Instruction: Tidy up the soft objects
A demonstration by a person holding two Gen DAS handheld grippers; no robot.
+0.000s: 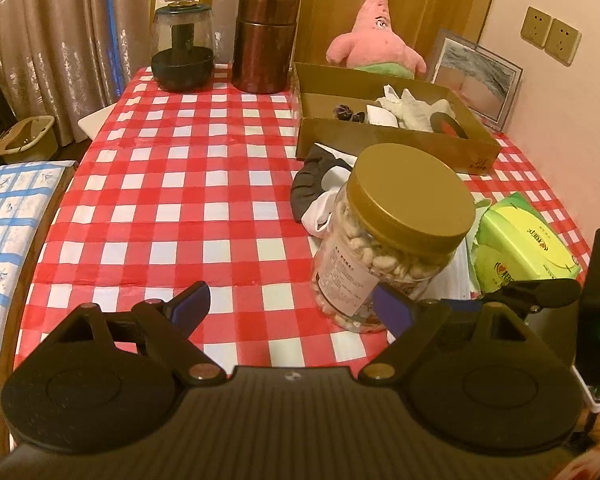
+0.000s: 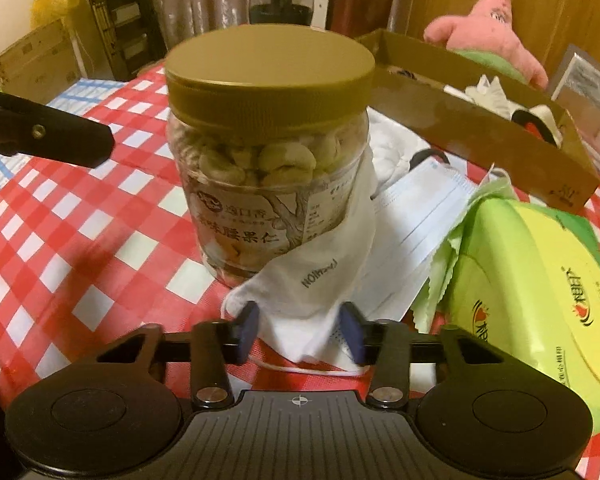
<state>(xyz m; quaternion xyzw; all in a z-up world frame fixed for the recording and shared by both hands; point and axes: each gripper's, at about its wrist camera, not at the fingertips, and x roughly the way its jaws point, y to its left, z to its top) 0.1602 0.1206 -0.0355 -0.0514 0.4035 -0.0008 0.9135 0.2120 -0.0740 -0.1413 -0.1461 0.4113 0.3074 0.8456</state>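
Care suits this pinch: right claw (image 2: 298,330), half-closed astride the limp white cotton sock (image 2: 320,280), not yet clamping, should avoid the gold-lidded nut jar (image 2: 268,160); left claw (image 1: 290,310) gapes empty.

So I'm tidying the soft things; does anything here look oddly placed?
Yes. A white sock is draped against the cashew jar, apparently pinned under it, on face masks. More fabric is heaped behind, outside the cardboard box.
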